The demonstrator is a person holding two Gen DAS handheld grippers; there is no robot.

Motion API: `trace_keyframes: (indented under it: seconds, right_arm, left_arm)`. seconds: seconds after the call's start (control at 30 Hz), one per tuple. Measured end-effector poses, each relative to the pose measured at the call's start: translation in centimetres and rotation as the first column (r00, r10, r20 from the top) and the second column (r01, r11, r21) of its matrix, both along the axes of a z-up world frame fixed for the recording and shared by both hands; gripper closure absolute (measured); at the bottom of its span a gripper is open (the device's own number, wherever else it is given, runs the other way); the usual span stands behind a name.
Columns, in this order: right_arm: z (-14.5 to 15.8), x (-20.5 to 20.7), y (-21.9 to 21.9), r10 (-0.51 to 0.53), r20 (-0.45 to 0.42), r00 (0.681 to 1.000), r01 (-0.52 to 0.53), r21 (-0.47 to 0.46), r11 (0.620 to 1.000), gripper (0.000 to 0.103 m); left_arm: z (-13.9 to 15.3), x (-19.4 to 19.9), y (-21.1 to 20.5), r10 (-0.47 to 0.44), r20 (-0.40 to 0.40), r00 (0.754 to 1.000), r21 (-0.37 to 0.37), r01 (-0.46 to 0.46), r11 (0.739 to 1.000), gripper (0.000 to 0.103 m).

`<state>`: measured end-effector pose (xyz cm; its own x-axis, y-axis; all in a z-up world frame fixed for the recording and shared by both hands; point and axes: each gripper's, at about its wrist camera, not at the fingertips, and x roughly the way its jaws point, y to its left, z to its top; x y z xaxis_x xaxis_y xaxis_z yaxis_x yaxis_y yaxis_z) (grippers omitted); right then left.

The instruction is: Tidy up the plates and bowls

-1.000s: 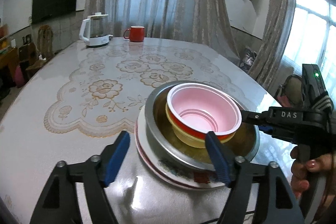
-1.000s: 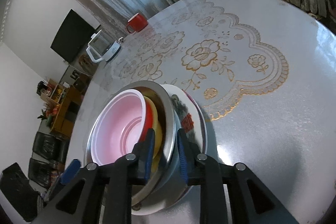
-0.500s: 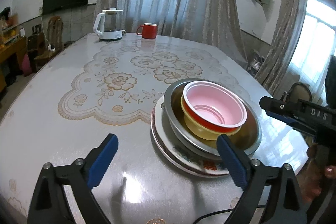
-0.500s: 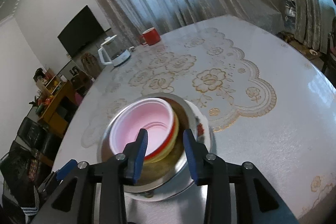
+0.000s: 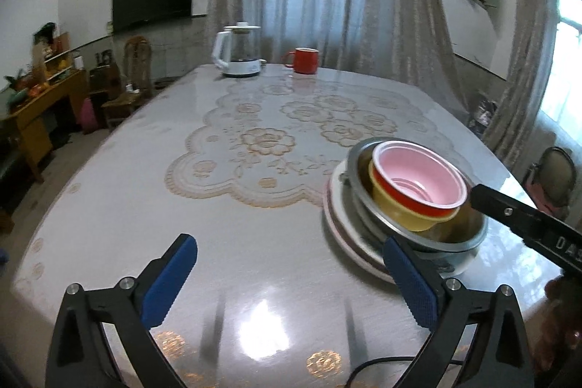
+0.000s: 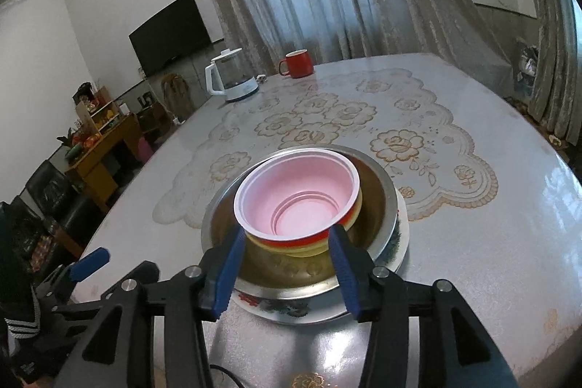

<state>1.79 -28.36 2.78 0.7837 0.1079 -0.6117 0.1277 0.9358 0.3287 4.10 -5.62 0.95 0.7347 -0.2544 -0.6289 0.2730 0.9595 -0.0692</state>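
Observation:
A stack stands near the table's front edge: a pink-lined red bowl (image 6: pixel 296 199) (image 5: pixel 418 180) nested in a yellow bowl (image 5: pixel 407 217), inside a metal bowl (image 6: pixel 378 202) (image 5: pixel 451 239), on a patterned plate (image 6: pixel 396 250) (image 5: pixel 345 231). My right gripper (image 6: pixel 287 264) is open and empty, just short of the stack and above it. My left gripper (image 5: pixel 291 279) is wide open and empty, to the left of the stack above bare table. The right gripper's arm (image 5: pixel 527 224) shows at the stack's right in the left wrist view.
A white kettle (image 5: pixel 238 51) (image 6: pixel 231 79) and a red mug (image 5: pixel 305 60) (image 6: pixel 297 63) stand at the table's far end. A lace mat (image 5: pixel 291 140) covers the middle of the table. A wooden cabinet (image 5: pixel 32 111) and chairs stand to the left.
The right gripper let go of the metal bowl's rim, opened and drew back. The left gripper pulled back and to the left, away from the stack.

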Motion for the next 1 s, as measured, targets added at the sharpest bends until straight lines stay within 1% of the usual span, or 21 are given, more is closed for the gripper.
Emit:
trace_keyframes:
  seconds: [0.07,0.13,0.17,0.27,0.4,0.5,0.6,0.77,0.9,1.0]
  right_arm:
    - [0.1,-0.4,0.2,-0.008,0.015,1.0,0.008,-0.002,1.0,0.052]
    - [0.0,-0.8,0.6,-0.016,0.028,0.999,0.016,-0.008,1.0,0.042]
    - [-0.1,-1.0,0.9,-0.016,0.03,0.999,0.016,-0.013,1.0,0.04]
    - [-0.6,-1.6,1.7,-0.012,0.026,1.0,0.012,-0.022,1.0,0.038]
    - [-1.3,-2.4,2.9,-0.018,0.019,1.0,0.019,-0.059,0.998,0.033]
    - [-1.7,-3.1,3.7,-0.028,0.016,0.999,0.029,-0.093,0.995,0.032]
    - [-1.8,-3.7,4.1,-0.037,0.023,0.999,0.039,-0.11,0.993,0.032]
    - [-1.6,-4.6,4.9,-0.038,0.04,0.998,0.043,-0.126,0.991,0.031]
    - [-1.5,-5.0,5.7,-0.027,0.051,0.998,0.034,-0.146,0.989,0.031]
    - [-1.4,-5.6,6.2,-0.033,0.065,0.997,0.043,-0.151,0.988,0.03]
  left_arm:
    - [0.0,-0.3,0.5,0.027,0.007,1.0,0.012,-0.028,1.0,0.0]
    - [-0.2,-0.5,0.9,0.05,0.005,0.999,0.024,-0.051,0.998,0.0]
    - [-0.2,-0.6,1.1,0.058,-0.001,0.998,0.03,-0.058,0.998,0.0]
    - [-0.5,-0.9,1.4,0.057,-0.019,0.998,0.047,-0.056,0.997,0.0]
    - [-0.8,-1.5,1.7,0.079,-0.005,0.997,0.073,-0.079,0.994,0.0]
    - [-0.9,-1.8,1.8,0.102,0.0,0.995,0.088,-0.101,0.991,0.0]
    - [-0.8,-2.0,2.0,0.131,-0.013,0.991,0.096,-0.129,0.987,0.0]
    - [-0.9,-2.1,2.6,0.155,-0.057,0.986,0.071,-0.151,0.986,0.0]
    - [-0.8,-2.6,3.0,0.168,-0.041,0.985,0.064,-0.165,0.984,0.0]
    - [-0.6,-3.2,3.4,0.166,-0.02,0.986,0.044,-0.165,0.985,0.0]
